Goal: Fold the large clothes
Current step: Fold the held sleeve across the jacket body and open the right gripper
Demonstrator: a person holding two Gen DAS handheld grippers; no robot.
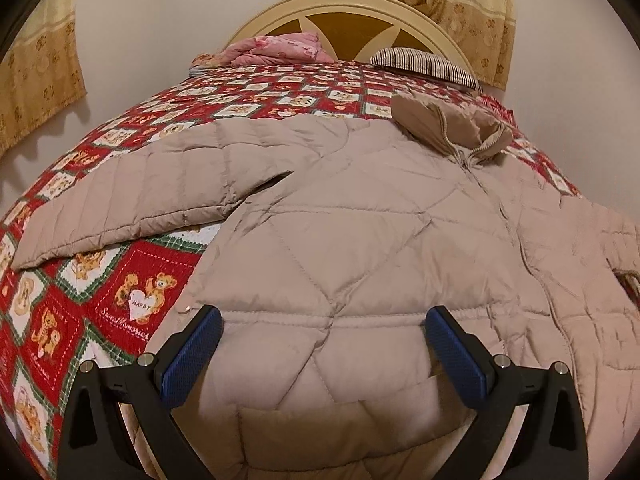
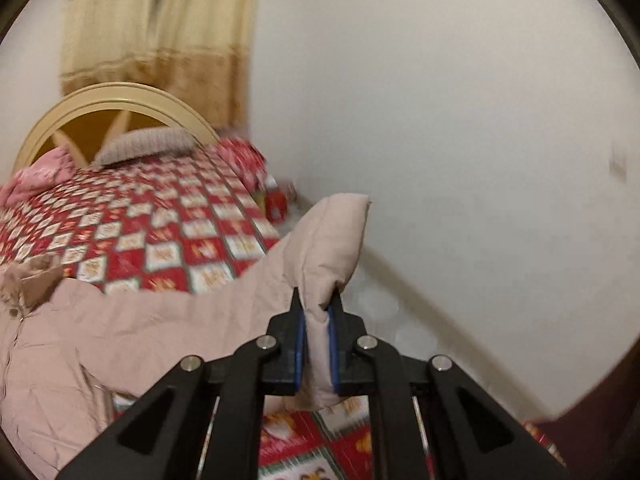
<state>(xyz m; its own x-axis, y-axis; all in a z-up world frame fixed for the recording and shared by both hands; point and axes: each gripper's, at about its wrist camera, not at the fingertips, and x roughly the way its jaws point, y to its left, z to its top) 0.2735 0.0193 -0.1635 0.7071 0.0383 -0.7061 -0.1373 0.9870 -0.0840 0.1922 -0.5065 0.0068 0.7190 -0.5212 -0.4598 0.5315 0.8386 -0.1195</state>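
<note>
In the left wrist view we saw the beige quilted jacket (image 1: 360,208) spread flat on the bed, over the red teddy-bear quilt (image 1: 104,304), with its zipper closed and its hood (image 1: 444,124) toward the headboard (image 1: 344,12). One sleeve (image 1: 136,200) lay stretched out to the left side of the picture. The left hand-held gripper (image 1: 322,322) stood wide open above the lower hem, its blue pads (image 1: 192,356) on both sides of the fabric; we could not tell if they touched it. Only this view showed the full front of the jacket, a pink bundle (image 1: 280,50) and a striped pillow (image 1: 424,64).

The right wrist view showed what the left one did not: the right hand-held gripper (image 2: 318,312) was closed on the cuff of the other sleeve (image 2: 328,248), which stood up off the bed, beside the white wall (image 2: 480,140). This picture was blurred.
</note>
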